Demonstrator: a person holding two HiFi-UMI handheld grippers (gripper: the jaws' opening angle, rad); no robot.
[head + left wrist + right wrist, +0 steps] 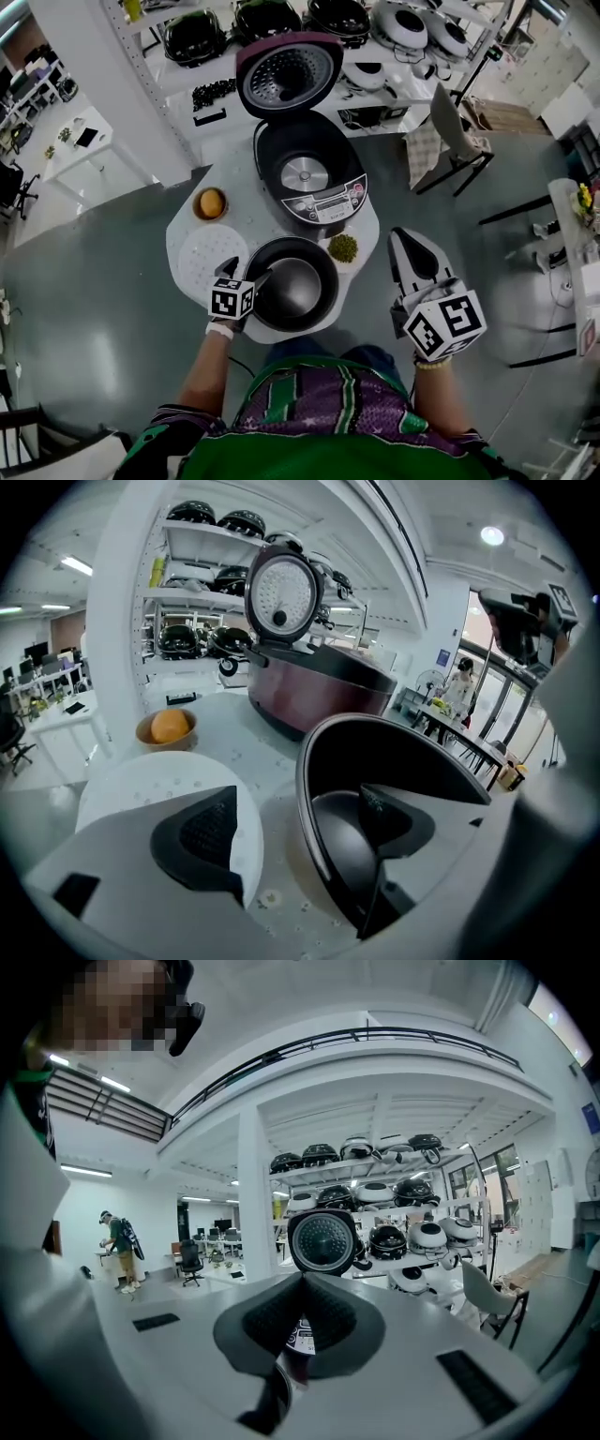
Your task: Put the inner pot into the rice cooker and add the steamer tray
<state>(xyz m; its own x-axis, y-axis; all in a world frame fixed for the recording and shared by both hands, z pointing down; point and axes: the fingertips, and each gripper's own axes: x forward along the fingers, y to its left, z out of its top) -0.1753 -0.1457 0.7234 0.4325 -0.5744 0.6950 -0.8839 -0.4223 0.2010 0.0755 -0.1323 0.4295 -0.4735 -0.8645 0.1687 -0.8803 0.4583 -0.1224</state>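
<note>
The black inner pot (292, 283) stands on the round white table (366, 253), in front of the dark rice cooker (309, 178). The cooker's lid (288, 75) is raised and its cavity is empty. A white perforated steamer tray (214, 255) lies flat to the left of the pot. My left gripper (246, 274) is open and straddles the pot's left rim (302, 789): one jaw is inside the pot, the other outside over the tray (159, 780). My right gripper (412, 248) is shut on nothing, off the table's right edge; its view faces the cooker's lid (322, 1241).
A bowl holding an orange (210, 202) sits at the table's left back. A small bowl of green beans (343, 247) stands right of the pot, near the cooker's front. Shelves with several cookers (328, 19) stand behind, and a chair (455, 131) at the right.
</note>
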